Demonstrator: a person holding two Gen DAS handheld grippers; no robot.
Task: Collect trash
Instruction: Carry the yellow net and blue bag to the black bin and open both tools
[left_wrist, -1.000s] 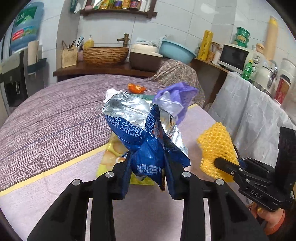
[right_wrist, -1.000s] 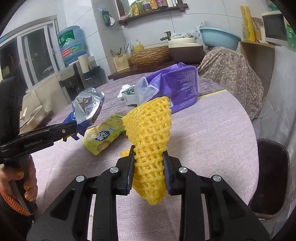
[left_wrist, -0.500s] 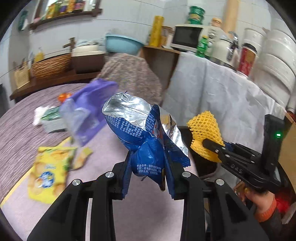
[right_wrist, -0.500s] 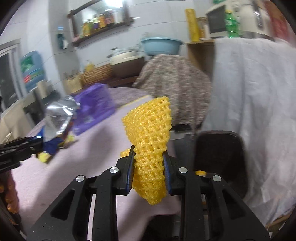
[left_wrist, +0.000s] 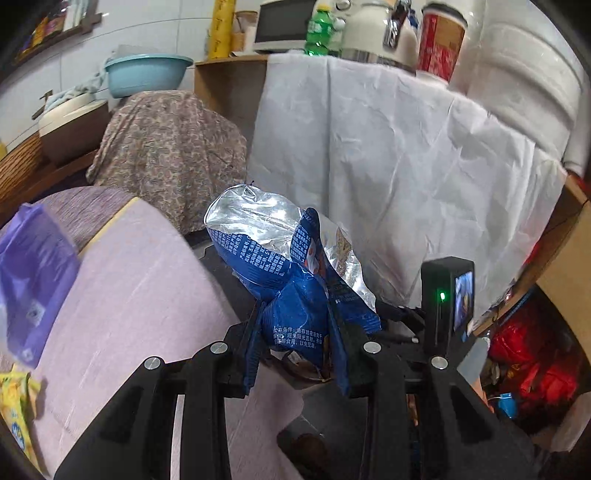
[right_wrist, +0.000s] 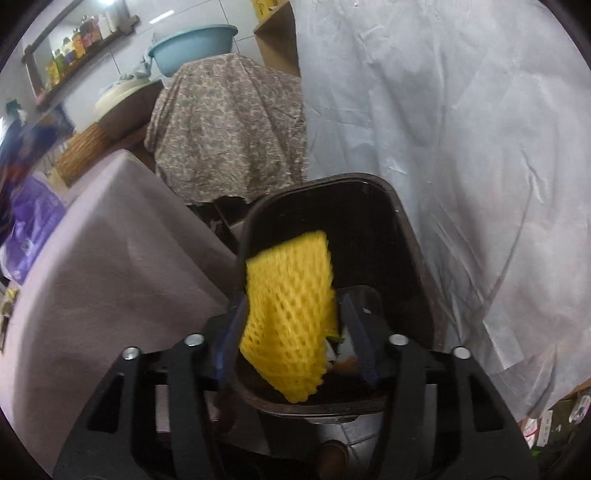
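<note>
My left gripper is shut on a crumpled blue and silver snack bag, held past the table's edge above the dark trash bin. My right gripper is open over the dark brown trash bin. The yellow foam fruit net hangs blurred between its spread fingers, over the bin's mouth. Some trash lies at the bin's bottom. The right gripper's body with its green light shows in the left wrist view.
The purple-clothed table is to the left, with a purple bag and a yellow snack packet on it. A white sheet-covered counter stands right of the bin. A floral-covered object stands behind.
Both grippers swung right from the table to the bin. My right gripper's jaws opened and the yellow net is slipping down. The left gripper still holds the snack bag.
</note>
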